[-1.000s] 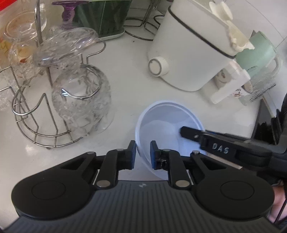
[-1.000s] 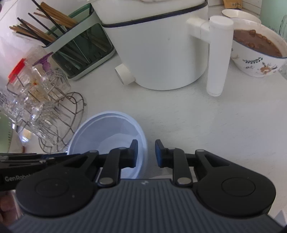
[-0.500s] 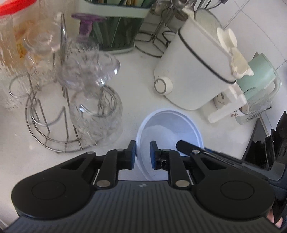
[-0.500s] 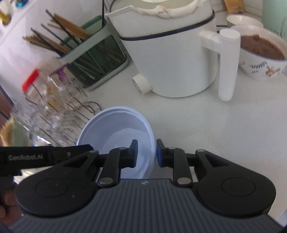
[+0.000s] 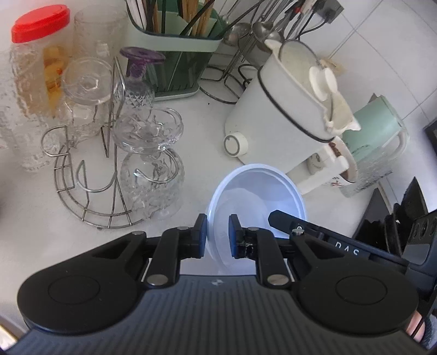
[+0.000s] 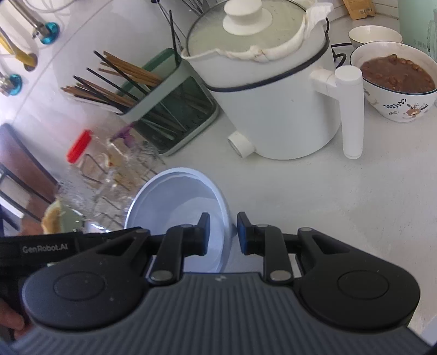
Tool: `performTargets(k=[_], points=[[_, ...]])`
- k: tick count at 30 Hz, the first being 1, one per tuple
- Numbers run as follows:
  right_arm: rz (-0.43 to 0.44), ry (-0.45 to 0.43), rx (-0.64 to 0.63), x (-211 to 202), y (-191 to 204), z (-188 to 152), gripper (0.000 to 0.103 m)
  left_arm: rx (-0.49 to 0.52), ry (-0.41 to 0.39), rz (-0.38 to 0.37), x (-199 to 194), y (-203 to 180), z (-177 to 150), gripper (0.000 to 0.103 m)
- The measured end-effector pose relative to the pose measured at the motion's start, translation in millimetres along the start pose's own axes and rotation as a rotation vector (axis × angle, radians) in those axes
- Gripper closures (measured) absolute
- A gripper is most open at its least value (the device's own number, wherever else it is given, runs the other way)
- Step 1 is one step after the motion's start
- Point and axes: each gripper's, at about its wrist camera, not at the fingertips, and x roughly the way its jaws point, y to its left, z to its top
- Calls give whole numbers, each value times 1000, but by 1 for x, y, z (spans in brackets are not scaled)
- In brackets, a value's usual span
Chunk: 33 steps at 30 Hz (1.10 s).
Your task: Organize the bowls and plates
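Together gripping one white bowl (image 5: 259, 194) over the counter (image 5: 196, 131).
Left view: left gripper (image 5: 217, 232) clamped on near rim, beside a glass rack (image 5: 90, 191). Right view: right gripper (image 6: 223, 232) seemingly pinching the bowl's (image 6: 174, 202) right wall, pot (image 6: 273, 109) behind.

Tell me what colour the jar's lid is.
Red; the jar's lid shows best in the left wrist view.

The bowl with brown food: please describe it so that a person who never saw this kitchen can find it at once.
Find the big white pot on the counter. Just past its white handle, at the right edge of the right wrist view, stands the bowl. Unlike the plain small bowl behind it, it is full of brown food and has a painted deer.
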Motion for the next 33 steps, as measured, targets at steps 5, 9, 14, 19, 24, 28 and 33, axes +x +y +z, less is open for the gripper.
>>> performTargets(k=[5, 9, 14, 19, 24, 28, 33], points=[[5, 10, -1, -19, 17, 1, 79, -25, -9, -4, -33, -3, -3, 84], [11, 13, -4, -36, 35, -1, 79, -37, -12, 0, -59, -5, -4, 84], [24, 21, 2, -57, 53, -6, 79, -30, -52, -11, -93, -5, -10, 84], [42, 7, -10, -72, 71, -17, 79, -33, -70, -21, -115, 6, -20, 84], [64, 34, -9, -67, 80, -31, 79, -72, -53, -10, -125, 26, -34, 84], [63, 93, -36, -58, 92, -44, 79, -117, -39, -16, -132, 48, -44, 84], [71, 146, -39, -44, 103, -58, 79, -167, -23, 6, -133, 71, -56, 84]])
